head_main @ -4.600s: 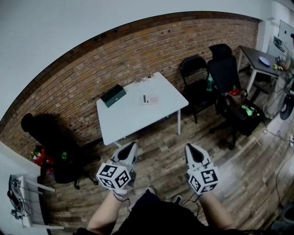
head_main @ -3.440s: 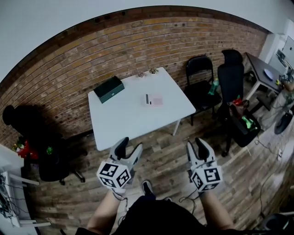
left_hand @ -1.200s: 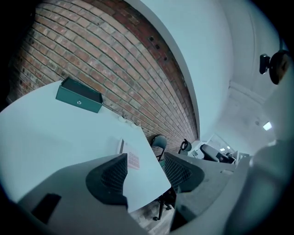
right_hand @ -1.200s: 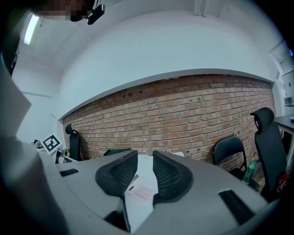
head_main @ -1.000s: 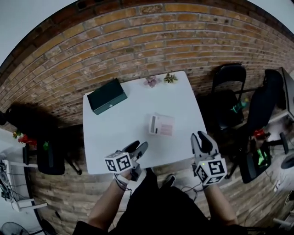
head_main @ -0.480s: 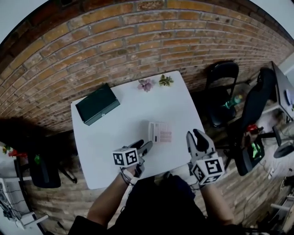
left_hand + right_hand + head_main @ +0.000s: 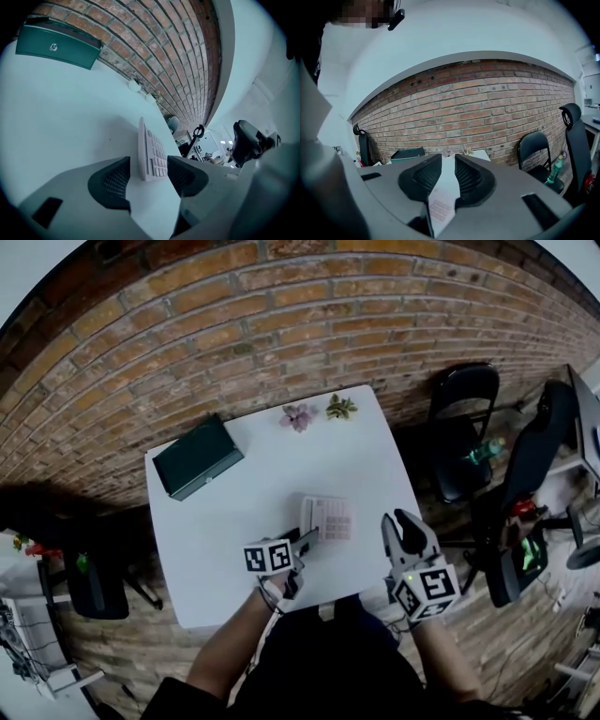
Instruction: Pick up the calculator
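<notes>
The left claw [image 7: 147, 176] is open, and the calculator's [image 7: 151, 152] near end lies between its tips. It lies flat on the tabletop [image 7: 234, 512] and stretches away from the claw. The right claw [image 7: 401, 521] is farther off to the side and empty, its jaws partly open and just closing a bit.

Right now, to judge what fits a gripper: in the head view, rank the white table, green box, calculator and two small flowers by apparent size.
1. white table
2. green box
3. calculator
4. pink flower and greenish flower, too alike to rank
</notes>
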`<state>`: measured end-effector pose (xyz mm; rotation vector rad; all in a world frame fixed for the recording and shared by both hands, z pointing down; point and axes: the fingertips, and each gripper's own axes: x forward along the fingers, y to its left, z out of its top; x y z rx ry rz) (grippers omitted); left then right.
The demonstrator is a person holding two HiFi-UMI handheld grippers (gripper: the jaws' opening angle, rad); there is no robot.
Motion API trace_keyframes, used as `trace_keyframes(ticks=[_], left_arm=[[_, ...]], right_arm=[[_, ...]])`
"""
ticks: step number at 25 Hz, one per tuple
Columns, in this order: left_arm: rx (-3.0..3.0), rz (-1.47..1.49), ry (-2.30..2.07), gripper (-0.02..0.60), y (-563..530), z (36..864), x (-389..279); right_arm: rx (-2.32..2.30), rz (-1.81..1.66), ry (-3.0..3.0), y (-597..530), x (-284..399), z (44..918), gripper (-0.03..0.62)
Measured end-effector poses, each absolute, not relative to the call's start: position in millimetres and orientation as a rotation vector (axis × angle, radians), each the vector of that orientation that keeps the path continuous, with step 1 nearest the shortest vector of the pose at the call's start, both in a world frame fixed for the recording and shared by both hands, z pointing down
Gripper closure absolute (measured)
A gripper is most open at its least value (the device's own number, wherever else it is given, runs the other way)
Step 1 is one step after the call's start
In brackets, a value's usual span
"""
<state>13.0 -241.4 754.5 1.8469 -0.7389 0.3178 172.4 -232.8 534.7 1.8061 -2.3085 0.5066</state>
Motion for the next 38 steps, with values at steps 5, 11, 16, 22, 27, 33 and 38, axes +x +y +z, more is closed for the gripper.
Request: trace_keyframes(ticks=[5,11,16,22,27,33,38], left_arm=[[1.848,0.355,-0.765,0.342,-249.0,761.8,24.1],[1.845,0.389,-0.768,0.380,-256.1,771.8,35.3],[1.796,0.339,-0.777,0.452,-256.9,776.6,36.8],[1.794,0.315,-0.765,0.465,-255.3,774.9,36.0],[1.782,0.275,-0.764,0.470,-251.3,765.5,32.6],[1.825,0.229,-0.775,0.488,-255.7,739.8,27.1],[1.861,0.160,-0.781,0.494,-260.8,711.1,21.8]], right_arm=[[1.782,0.545,-2.339,-240.0,188.4,544.0,0.508],[1.770,0.559,-2.353,-244.9,201.1,547.1,0.514],[1.768,0.566,-2.355,-243.3,206.7,547.6,0.523],[1.772,0.559,-2.356,-237.7,211.2,544.3,0.531],[1.777,0.556,-2.357,-232.6,212.6,540.2,0.537],[1.777,0.544,-2.370,-230.1,210.8,534.4,0.539],[1.767,0.541,-2.395,-231.5,206.9,530.4,0.542]])
